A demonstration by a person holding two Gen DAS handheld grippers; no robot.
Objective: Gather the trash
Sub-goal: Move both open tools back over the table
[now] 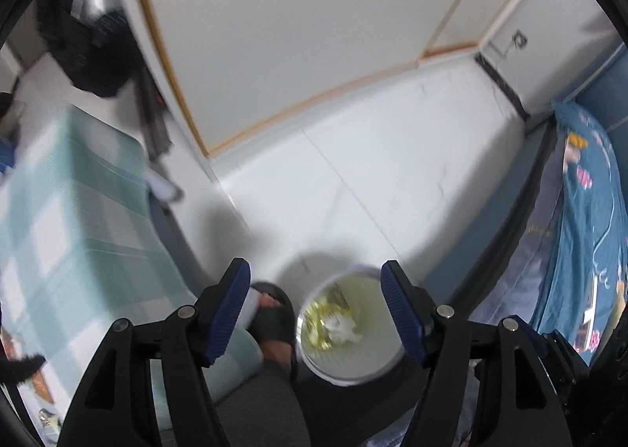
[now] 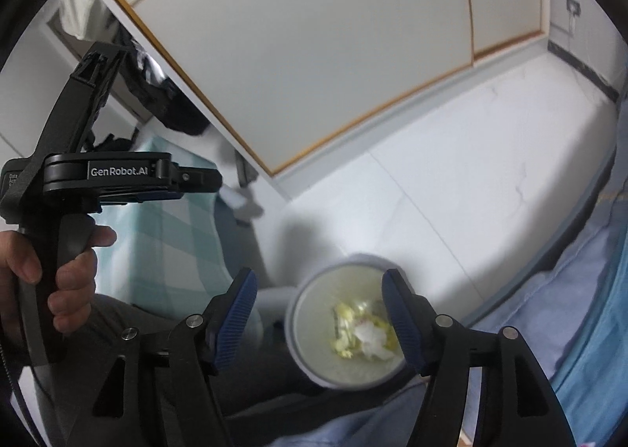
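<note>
Trash bin (image 1: 350, 353): 1 round white container standing upright on the pale tiled floor (image 1: 353, 156), open at the top. Its inside wall has a pale yellow-green tint. The contents lie at the bottom: crumpled yellow wrappers (image 1: 320, 319) with 1 wad of white tissue (image 1: 345, 329) on them. Detail is blurred.

Position: the bin stands between 2 beds, a checked teal-and-white cover (image 1: 70, 219) at left and blue printed bedding (image 1: 585, 235) at right. A person's foot in a dark slide sandal (image 1: 274, 319) is just left of the bin, near its rim.

Left gripper (image 1: 316, 307): fingers well apart, nothing between the blue pads, above the bin.

Right gripper (image 2: 320, 315): fingers likewise apart and empty, above the bin opening. In the right wrist view, the person's left hand (image 2: 59, 274) grasps the handle of the left device.
</note>
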